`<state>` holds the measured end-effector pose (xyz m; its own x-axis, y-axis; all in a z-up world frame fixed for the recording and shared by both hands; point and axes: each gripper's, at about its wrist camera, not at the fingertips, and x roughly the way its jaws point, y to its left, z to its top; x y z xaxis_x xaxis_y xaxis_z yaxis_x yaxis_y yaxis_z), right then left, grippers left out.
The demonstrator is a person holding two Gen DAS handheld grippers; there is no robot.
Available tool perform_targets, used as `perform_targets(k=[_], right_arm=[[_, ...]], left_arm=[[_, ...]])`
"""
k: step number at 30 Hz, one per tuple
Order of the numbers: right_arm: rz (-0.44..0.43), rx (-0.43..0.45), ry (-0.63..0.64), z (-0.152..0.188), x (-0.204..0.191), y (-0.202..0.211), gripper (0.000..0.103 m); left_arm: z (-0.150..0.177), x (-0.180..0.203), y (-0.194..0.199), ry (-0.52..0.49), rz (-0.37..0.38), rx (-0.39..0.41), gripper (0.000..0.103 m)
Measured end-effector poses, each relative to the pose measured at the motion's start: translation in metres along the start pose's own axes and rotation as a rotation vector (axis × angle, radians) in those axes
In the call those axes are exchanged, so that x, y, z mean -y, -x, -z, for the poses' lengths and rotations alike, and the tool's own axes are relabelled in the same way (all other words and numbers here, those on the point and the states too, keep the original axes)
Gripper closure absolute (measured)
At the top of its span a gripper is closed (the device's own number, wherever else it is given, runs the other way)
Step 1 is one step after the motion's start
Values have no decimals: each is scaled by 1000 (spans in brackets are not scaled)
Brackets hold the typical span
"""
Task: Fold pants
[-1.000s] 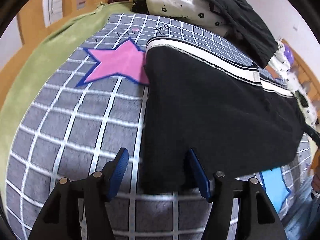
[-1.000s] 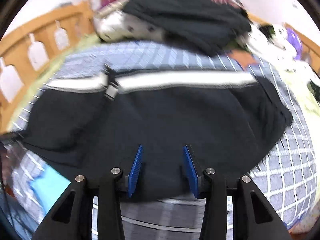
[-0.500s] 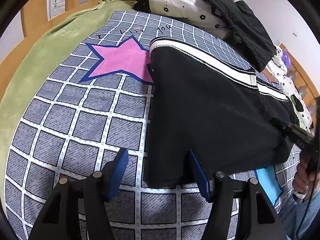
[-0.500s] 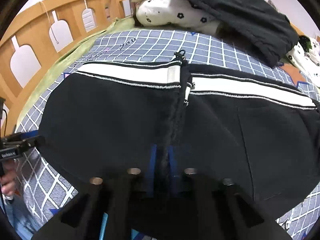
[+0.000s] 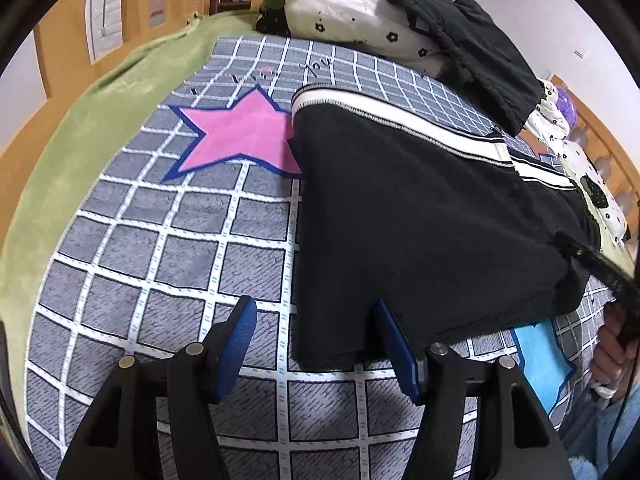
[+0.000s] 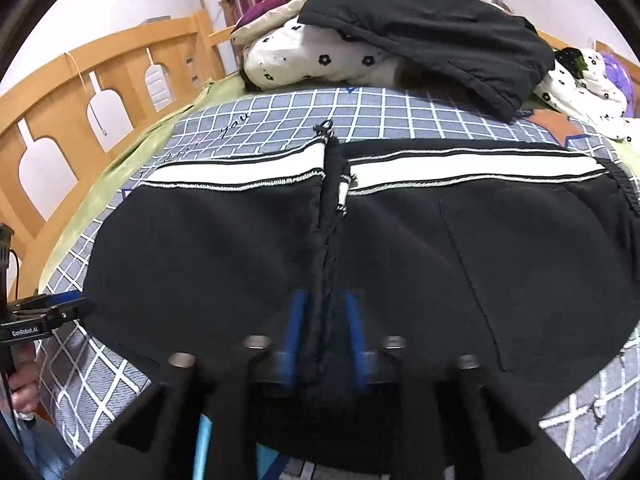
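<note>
Two blue pads of my left gripper (image 5: 312, 336) stand spread, one pant-leg corner of the black pants (image 5: 420, 224) between them unpinched, at five o'clock from the pink star (image 5: 240, 136). My right gripper (image 6: 325, 320) is opening around their raised centre fold.

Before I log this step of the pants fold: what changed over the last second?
The right claw moved in over the near edge of the pants, pinched shut on the ridge of cloth there, and its jaws are now opening, the ridge still between them. The left claw stayed open astride the pants' corner; the pants stayed flat on the blanket.
</note>
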<state>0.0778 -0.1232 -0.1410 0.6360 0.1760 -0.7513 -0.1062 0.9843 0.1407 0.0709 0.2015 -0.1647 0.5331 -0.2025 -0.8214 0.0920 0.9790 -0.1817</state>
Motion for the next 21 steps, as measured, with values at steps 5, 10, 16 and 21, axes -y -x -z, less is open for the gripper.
perform_targets(k=[5, 10, 16, 21], right_arm=[[82, 20, 111, -10, -1, 22, 67], [28, -5, 145, -21, 11, 35, 76], [62, 122, 174, -31, 22, 55, 81], [-44, 99, 86, -24, 41, 40, 81]], left_arm=[[2, 11, 1, -32, -45, 24, 44], [5, 18, -1, -41, -73, 46, 44], [13, 14, 0, -7, -58, 82, 44], [23, 7, 8, 43, -43, 111, 44]])
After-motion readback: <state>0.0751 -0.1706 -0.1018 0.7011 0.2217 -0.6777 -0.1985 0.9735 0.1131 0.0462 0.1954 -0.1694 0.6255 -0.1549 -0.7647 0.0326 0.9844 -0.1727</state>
